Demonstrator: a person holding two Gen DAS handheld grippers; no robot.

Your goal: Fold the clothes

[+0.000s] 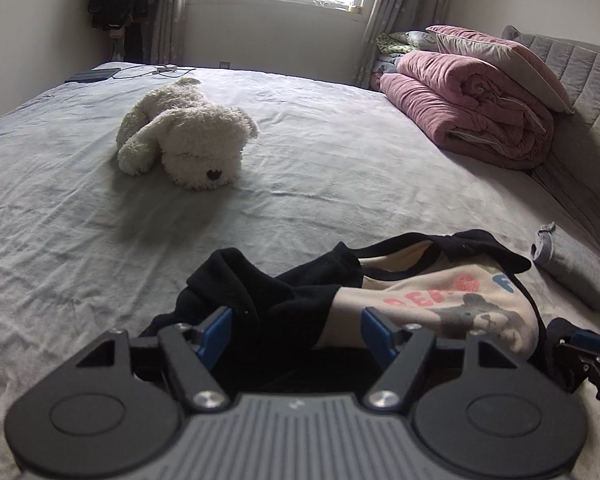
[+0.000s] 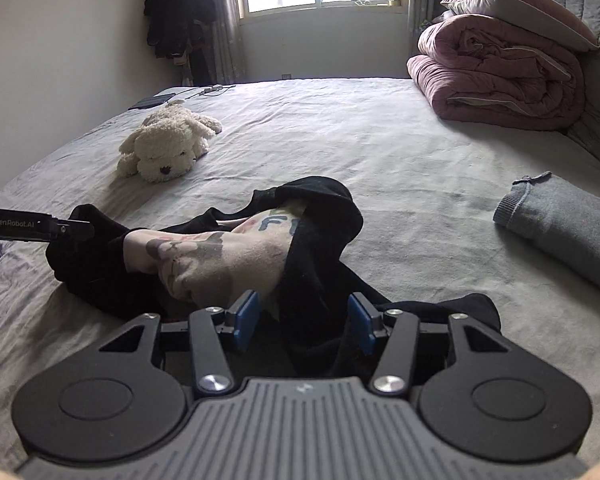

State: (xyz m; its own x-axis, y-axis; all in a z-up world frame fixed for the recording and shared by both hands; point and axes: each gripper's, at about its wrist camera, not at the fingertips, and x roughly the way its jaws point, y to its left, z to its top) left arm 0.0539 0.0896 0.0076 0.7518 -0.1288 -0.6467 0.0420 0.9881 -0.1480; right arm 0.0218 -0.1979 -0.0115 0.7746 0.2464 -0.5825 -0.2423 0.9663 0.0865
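Crumpled black-and-cream shirt [image 2: 228,256] between both open tools [image 1: 298,334] [image 2: 304,320]

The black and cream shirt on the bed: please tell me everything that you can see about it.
The shirt is soft knit fabric, with black sleeves and neck trim, and a cream front printed with pink and blue letters and a grey cartoon figure. It lies crumpled and unfolded on the grey bed sheet. The left gripper and right gripper each stand open with cloth between the fingers, not clamped.

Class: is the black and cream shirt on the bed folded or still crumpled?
Crumpled: the shirt lies bunched in a heap, its printed front twisted and black sleeves bundled.
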